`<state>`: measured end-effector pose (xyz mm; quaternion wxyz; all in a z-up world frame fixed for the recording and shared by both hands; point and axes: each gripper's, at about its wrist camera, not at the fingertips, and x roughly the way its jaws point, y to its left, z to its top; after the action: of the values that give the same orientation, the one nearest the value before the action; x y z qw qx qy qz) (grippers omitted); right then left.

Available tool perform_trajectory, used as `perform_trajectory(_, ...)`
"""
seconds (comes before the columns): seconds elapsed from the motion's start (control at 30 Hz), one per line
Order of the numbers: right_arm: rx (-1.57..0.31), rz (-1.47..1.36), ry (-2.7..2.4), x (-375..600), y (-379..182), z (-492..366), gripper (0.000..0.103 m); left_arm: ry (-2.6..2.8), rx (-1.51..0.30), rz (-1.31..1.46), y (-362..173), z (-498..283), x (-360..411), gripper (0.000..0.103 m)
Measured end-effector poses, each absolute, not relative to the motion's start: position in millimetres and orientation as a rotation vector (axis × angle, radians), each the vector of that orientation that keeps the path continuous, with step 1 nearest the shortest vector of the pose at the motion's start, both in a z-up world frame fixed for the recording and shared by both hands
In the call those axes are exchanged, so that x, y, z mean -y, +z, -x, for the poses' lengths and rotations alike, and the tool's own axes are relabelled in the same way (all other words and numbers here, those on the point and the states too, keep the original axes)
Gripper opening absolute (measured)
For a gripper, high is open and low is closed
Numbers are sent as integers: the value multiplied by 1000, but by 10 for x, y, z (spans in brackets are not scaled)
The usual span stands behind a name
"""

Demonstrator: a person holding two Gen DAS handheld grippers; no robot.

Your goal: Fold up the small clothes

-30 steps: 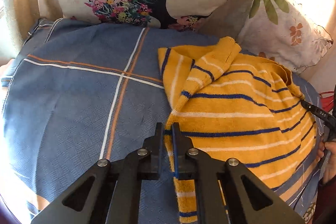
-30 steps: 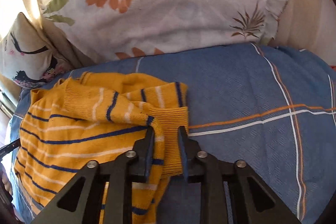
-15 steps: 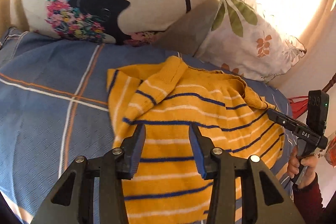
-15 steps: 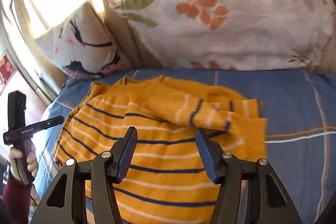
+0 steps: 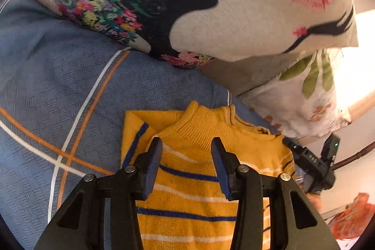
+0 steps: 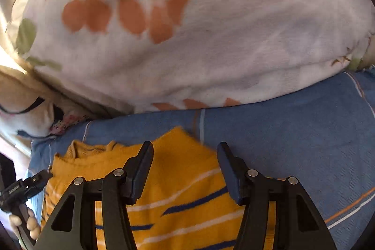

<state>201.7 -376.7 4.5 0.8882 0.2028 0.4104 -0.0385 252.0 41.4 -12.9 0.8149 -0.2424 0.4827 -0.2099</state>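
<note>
Now the mustard-yellow knitted sweater with navy and white stripes (image 5: 187, 189) lies loose on the bed, filling the lower middle of both wrist views. A second ago I had both sets of jaws pinched on its edges; half a second ago they had parted, and they are parted wide now with nothing between them. My left gripper (image 5: 185, 144) hangs over the striped body just below the ribbed band, and my right gripper (image 6: 185, 151) hangs over the sweater's upper right part (image 6: 173, 179). Both views have also closed in toward the sweater's far end. I read that as one fold laid down and let go, with me lining up for the next grasp.

The sweater's long axis runs from the bottom of each frame upward. Its ribbed collar end (image 5: 201, 125) points toward the pillows, and a folded-over flap shows at its left edge in the left view.

Under it is the blue woven bedspread with orange and white lines (image 5: 70, 90). Beyond, at the top of the left view, leans a cream cushion printed with a black silhouette and flowers (image 5: 234, 4). Beside that cushion sits a white pillow with orange leaf print (image 6: 199, 27), which fills the upper right view.
</note>
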Motion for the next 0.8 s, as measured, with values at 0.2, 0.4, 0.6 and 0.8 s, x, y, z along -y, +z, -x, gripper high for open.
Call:
perform_trajectory(0.2,-761,-603,-49,4187,235,-1497,73,-430,-961,470,150,-2088,-741,48)
perform_trajectory(0.4,-743,-679,42,4376,278,-596,78,-477,-966,477,162,-1432,-1029,64)
perform_trajectory(0.6,-753,-777,114,4272,4,137,81,-548,-1031,503,-144,-1087,-869,68)
perform_trajectory(0.8,-778,-834,152,3989,-318,249,82,-562,-1044,469,-227,-968,-560,56)
